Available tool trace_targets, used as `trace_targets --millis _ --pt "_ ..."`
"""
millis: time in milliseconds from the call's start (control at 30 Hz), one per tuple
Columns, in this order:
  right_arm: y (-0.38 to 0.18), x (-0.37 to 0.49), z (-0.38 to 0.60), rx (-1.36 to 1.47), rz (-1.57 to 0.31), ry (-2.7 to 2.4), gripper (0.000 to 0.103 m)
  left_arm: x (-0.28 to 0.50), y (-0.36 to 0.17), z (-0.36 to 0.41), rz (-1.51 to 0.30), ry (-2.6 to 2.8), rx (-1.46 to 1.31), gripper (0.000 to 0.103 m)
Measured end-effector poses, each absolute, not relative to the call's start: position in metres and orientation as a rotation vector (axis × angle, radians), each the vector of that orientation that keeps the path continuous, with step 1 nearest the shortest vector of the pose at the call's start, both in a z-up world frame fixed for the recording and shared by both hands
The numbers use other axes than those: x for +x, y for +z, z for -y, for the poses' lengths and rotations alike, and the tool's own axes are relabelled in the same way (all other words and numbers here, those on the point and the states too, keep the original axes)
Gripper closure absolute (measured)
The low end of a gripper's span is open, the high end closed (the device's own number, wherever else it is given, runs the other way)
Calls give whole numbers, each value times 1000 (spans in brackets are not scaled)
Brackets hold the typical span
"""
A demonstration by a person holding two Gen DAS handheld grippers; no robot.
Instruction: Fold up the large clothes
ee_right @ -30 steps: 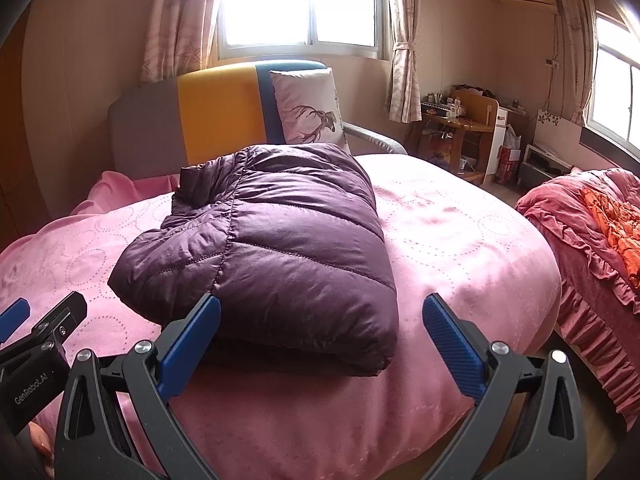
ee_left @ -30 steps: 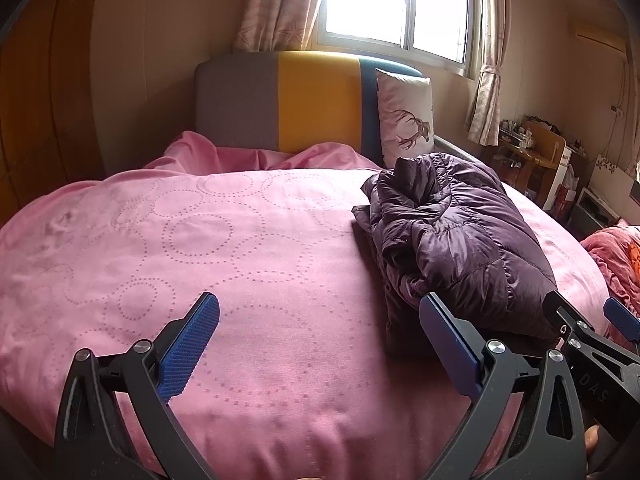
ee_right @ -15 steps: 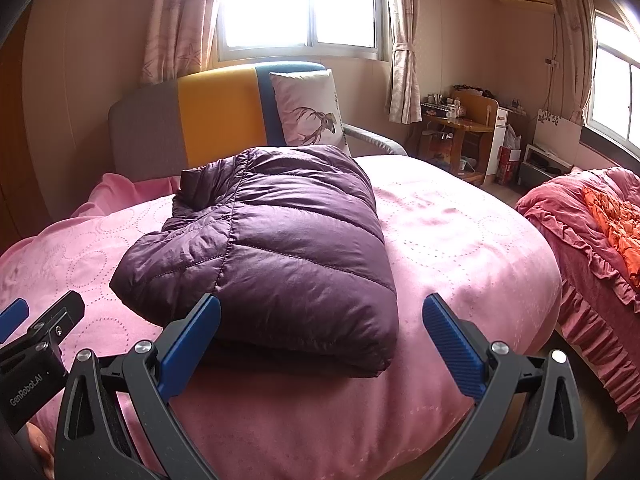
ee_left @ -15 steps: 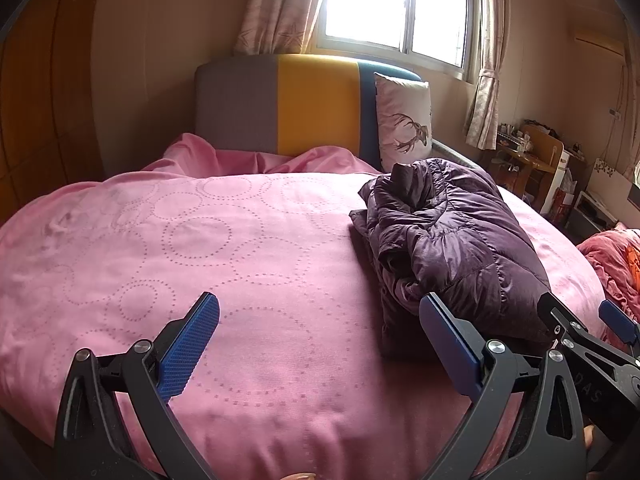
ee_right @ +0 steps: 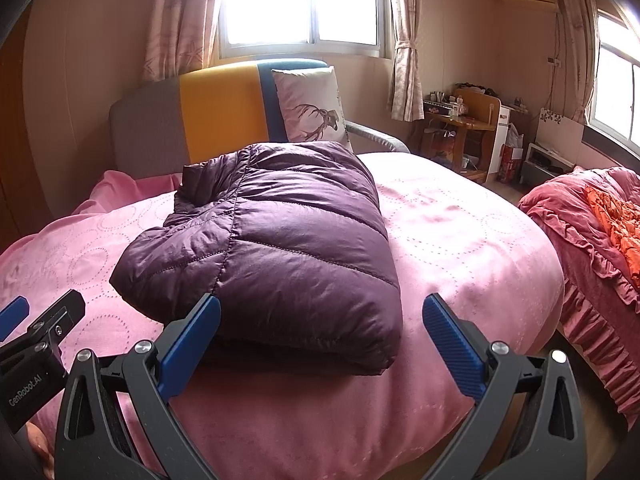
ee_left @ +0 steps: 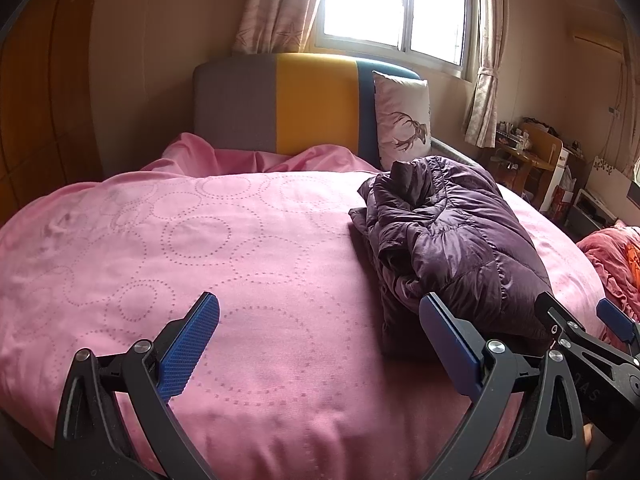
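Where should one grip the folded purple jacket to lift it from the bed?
Probably with both grippers, at the purple jacket's near rounded fold, coming low from the bed's front edge. That edge faces the open right gripper and looks thick and closed; the loose layers gape toward the open left gripper.

Folded jacket on the bed, my right gripper wide open

My gripper (ee_right: 320,344) hangs at 6 o'clock, blue pads spread and holding nothing, the left pad just in front of the jacket (ee_right: 272,240). The purple jacket lies folded on the pink bed (ee_right: 480,248). My left gripper (ee_right: 24,340) shows at 8 o'clock. A pillow (ee_right: 312,108) leans at 12 o'clock.
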State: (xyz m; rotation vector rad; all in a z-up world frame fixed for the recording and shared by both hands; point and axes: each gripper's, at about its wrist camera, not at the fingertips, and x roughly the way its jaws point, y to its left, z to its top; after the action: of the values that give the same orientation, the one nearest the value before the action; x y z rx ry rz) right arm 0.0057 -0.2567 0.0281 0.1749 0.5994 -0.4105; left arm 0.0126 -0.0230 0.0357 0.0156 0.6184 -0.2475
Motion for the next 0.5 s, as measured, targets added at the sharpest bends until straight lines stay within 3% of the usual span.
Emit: trace_targets --millis 500 --pt "25 10 259 167 -603 -402 2 21 28 18 -651 -244 5 4"
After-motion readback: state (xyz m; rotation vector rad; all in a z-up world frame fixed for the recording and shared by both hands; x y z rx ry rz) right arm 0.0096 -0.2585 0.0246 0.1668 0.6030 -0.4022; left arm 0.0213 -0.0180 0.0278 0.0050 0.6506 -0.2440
